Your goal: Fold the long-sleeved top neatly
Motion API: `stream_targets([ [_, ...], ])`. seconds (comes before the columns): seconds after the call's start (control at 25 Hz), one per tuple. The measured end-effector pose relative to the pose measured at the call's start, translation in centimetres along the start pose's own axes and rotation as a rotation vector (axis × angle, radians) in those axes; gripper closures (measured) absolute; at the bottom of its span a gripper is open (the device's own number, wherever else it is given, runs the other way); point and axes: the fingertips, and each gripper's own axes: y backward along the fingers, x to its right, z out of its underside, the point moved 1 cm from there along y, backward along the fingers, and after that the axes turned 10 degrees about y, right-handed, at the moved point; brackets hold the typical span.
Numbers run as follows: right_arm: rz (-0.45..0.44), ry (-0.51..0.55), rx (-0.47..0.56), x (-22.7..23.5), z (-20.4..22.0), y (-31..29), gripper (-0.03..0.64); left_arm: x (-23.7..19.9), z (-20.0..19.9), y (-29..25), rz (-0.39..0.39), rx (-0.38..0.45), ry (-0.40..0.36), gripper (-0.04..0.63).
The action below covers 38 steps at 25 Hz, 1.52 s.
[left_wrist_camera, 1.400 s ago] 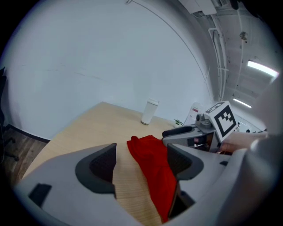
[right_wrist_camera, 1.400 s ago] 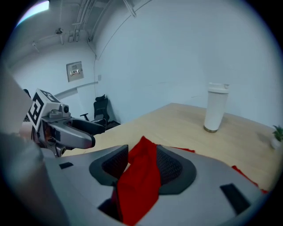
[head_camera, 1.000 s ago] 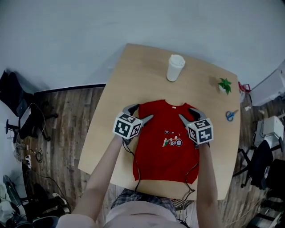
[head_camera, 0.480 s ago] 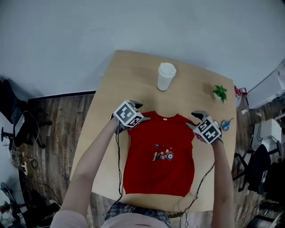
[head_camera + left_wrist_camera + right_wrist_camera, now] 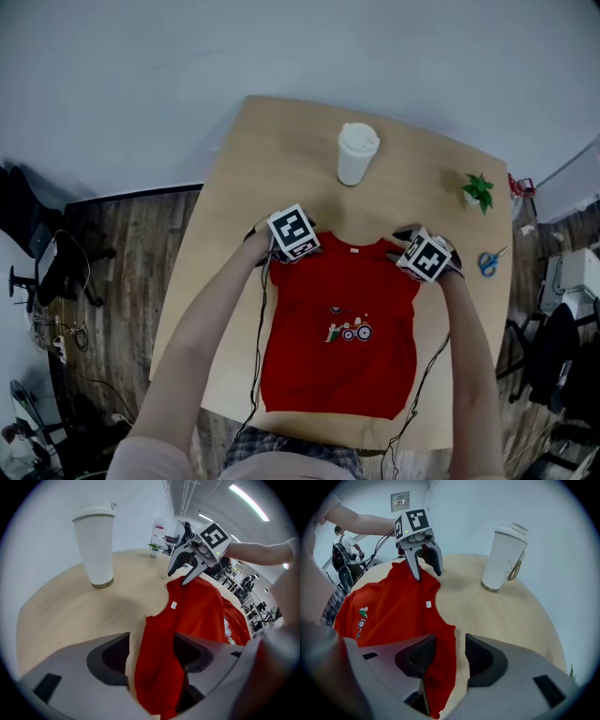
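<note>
Shoulders first: red long-sleeved top (image 5: 342,347) lies flat on the light wooden desk (image 5: 281,150), toward its near edge. Left gripper (image 5: 151,651), jaws just closing, straddles one shoulder, not yet clamped. Right gripper (image 5: 450,651) sits released, jaws apart around the other shoulder.

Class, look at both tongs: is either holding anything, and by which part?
Nothing is gripped yet. The shoulder edges of the red top lie between open jaws: the left tongs have just been closing, the right tongs stand apart; neither presses it.
</note>
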Motion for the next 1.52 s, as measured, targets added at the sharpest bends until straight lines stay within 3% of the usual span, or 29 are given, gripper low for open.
stream_targets([
  [0.32,-0.089,0.018,-0.072,-0.7,0.5,-1.6,0.443,-0.1,0.0,-0.8,0.08,-0.083,0.006,0.352],
  [0.56,-0.128,-0.034,-0.048,-0.6,0.1,-1.7,0.468,0.6,0.0,-1.2,0.112,-0.156,-0.041,0.423],
  [0.8,-0.121,-0.015,-0.069,-1.3,0.0,-1.7,0.522,0.9,0.2,-1.3,0.1,-0.153,-0.049,0.443],
  [0.96,-0.09,-0.002,-0.086,-1.3,0.1,-1.6,0.566,1.4,0.4,-1.3,0.109,-0.12,-0.029,0.538],
  [1.12,-0.009,-0.047,-0.073,0.3,0.0,-0.5,0.578,0.6,-0.5,-0.4,0.018,-0.076,-0.047,0.561],
  [1.28,0.135,-0.099,-0.04,3.1,-0.9,2.4,0.58,-1.3,-3.6,2.5,-0.139,0.055,-0.046,0.566],
  [1.4,0.2,-0.099,-0.03,3.9,-1.8,5.0,0.58,-1.3,-5.3,5.1,-0.223,0.11,-0.101,0.568],
  [1.52,0.207,-0.051,-0.026,2.5,-2.8,7.5,0.58,0.1,-5.4,7.1,-0.243,0.129,-0.157,0.568],
])
